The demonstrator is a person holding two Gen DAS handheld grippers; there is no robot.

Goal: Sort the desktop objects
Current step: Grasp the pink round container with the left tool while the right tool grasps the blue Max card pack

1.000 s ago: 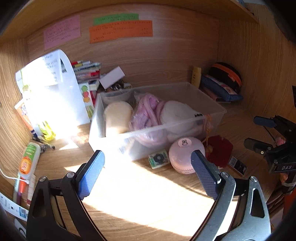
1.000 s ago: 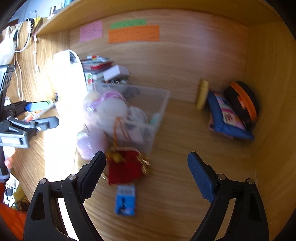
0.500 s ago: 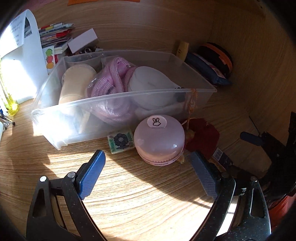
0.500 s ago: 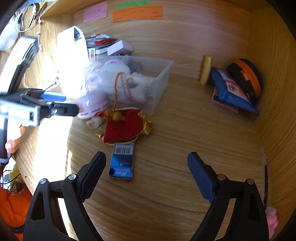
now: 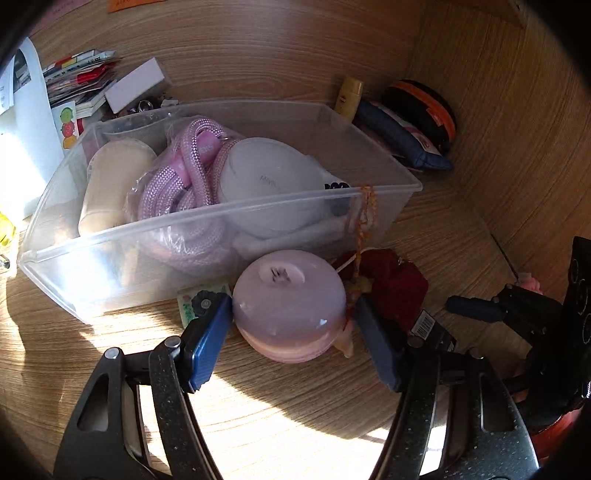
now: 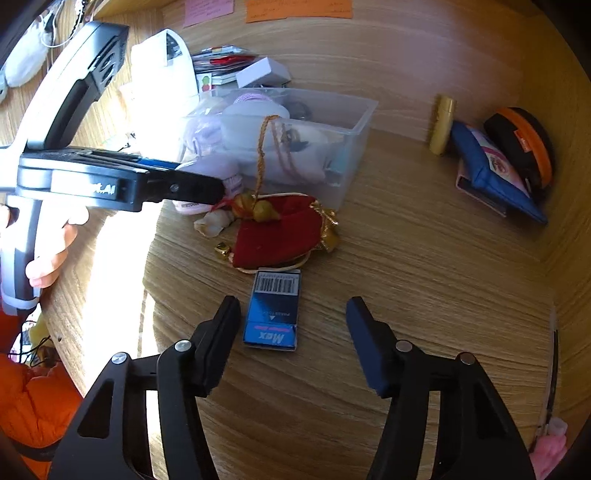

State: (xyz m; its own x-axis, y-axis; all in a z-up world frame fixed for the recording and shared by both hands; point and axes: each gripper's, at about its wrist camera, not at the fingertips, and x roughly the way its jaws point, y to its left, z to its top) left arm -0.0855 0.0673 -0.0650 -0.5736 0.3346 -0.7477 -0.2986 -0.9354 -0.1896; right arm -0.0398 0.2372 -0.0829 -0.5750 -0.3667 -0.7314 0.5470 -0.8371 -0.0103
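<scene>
As both dropped since 1s ago | L gripper (image 5: 291,328) closing round pink case (image 5: 290,306), contact unclear | R gripper (image 6: 293,321) closing, unclenched over blue box (image 6: 273,310)

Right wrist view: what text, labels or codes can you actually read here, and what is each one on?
"Max": blue box, printed upside down near its closer end.
Barcode, digits too small: same box, far end.
"t.AI": side of the left tool; the letters before it are washed out.
Handwriting on the orange note and pink note: too small to read.
Orange-banded case logo: too blurred.
</scene>
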